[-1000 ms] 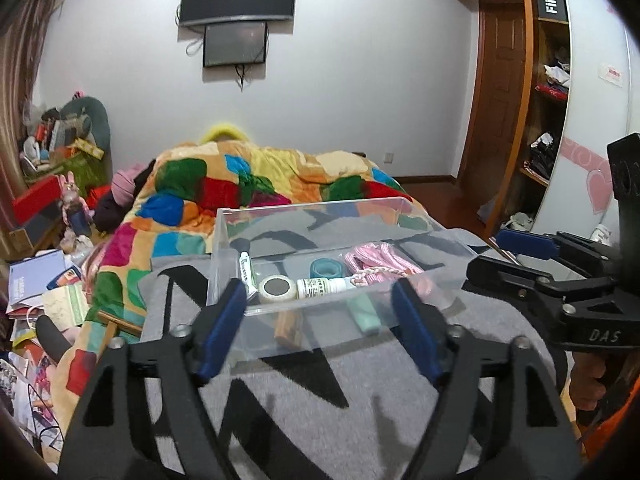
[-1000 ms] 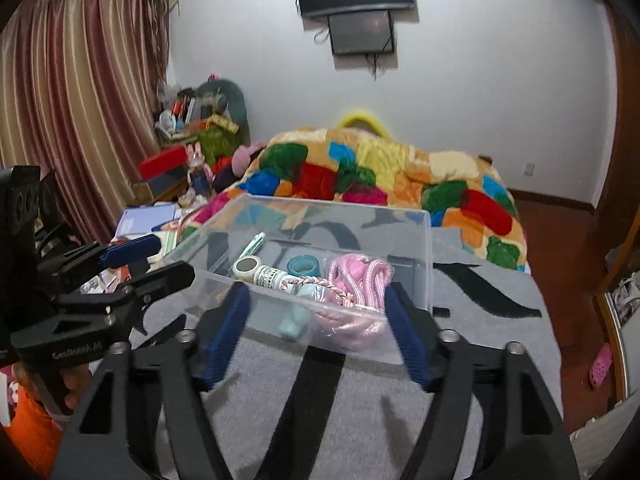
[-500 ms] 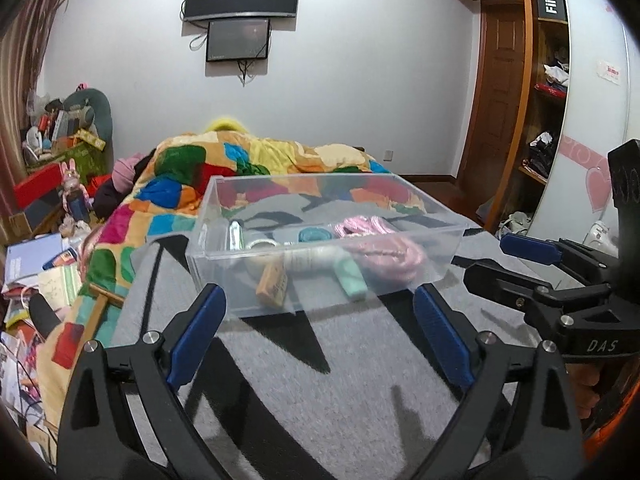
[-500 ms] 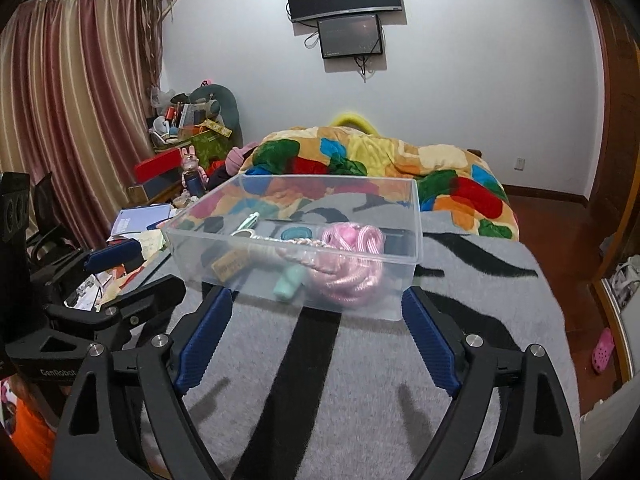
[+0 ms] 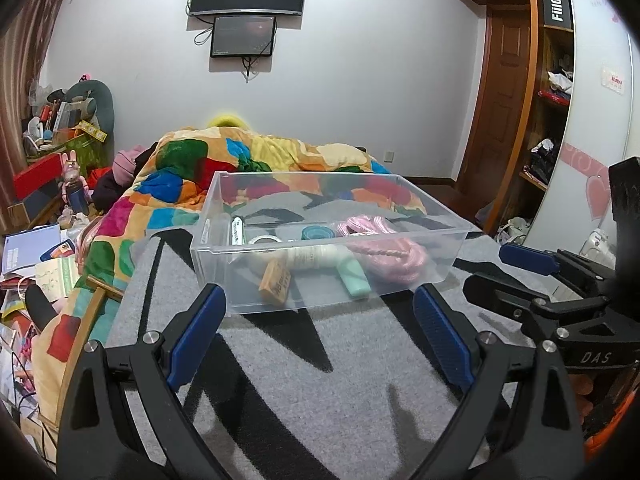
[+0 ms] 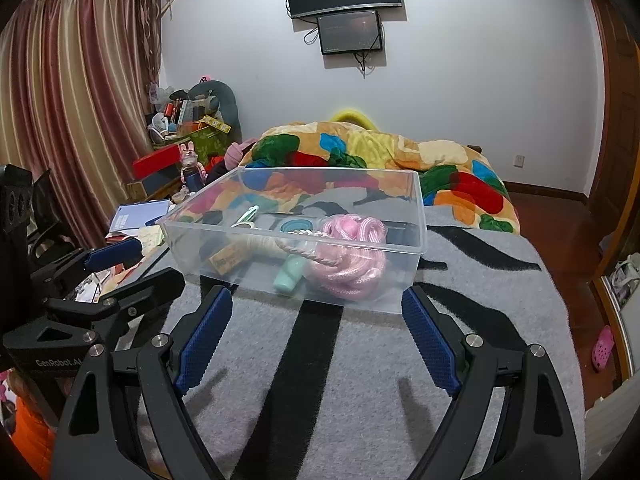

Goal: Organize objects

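A clear plastic bin (image 5: 432,220) (image 6: 416,216) stands on a grey blanket with black stripes (image 5: 320,392) (image 6: 340,380). In it lie a pink rope coil (image 5: 384,244) (image 6: 352,256), a mint tube (image 5: 354,278) (image 6: 288,276), a white bottle (image 5: 316,256), a tape roll (image 5: 264,240), a teal ring (image 5: 318,233) (image 6: 296,226), a brown tag (image 5: 276,282) (image 6: 228,258) and a pen (image 5: 237,230) (image 6: 246,214). My left gripper (image 5: 320,332) is open and empty, just short of the bin. My right gripper (image 6: 316,332) is open and empty, also just short of it. Each gripper shows at the edge of the other's view.
A colourful patchwork quilt (image 5: 192,184) (image 6: 360,156) lies behind the bin. Cluttered boxes, books and toys (image 5: 48,200) (image 6: 180,148) sit to the left. A wardrobe with open shelves (image 5: 556,100) and a door stand on the right. Curtains (image 6: 72,120) hang at the left.
Both grippers have drawn back and lowered from the bin, so I see it more from the side. Their jaws have opened wider. The bin and its contents stay put.
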{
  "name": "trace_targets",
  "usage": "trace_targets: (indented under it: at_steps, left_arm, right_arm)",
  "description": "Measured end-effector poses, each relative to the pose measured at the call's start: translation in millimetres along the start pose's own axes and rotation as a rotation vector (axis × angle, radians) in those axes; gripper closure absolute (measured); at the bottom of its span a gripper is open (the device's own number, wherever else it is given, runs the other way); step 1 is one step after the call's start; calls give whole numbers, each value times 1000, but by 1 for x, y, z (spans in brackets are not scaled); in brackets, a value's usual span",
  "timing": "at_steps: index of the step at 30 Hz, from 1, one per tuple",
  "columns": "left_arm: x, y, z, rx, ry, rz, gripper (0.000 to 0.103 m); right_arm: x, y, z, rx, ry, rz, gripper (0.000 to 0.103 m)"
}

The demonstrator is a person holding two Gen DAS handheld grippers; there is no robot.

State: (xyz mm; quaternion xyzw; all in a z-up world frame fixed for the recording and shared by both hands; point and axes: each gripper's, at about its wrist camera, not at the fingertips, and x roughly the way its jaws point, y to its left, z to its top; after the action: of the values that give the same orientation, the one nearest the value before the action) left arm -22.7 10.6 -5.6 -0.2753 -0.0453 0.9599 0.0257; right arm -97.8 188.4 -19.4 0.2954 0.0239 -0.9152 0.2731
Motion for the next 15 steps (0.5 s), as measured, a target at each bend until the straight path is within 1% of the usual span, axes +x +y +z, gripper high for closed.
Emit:
trace_targets:
  at_steps: [15]
  left_arm:
    - [-1,2,1,-14,3,-18,7]
  right_arm:
    - [0,6,0,-4,1,3,18]
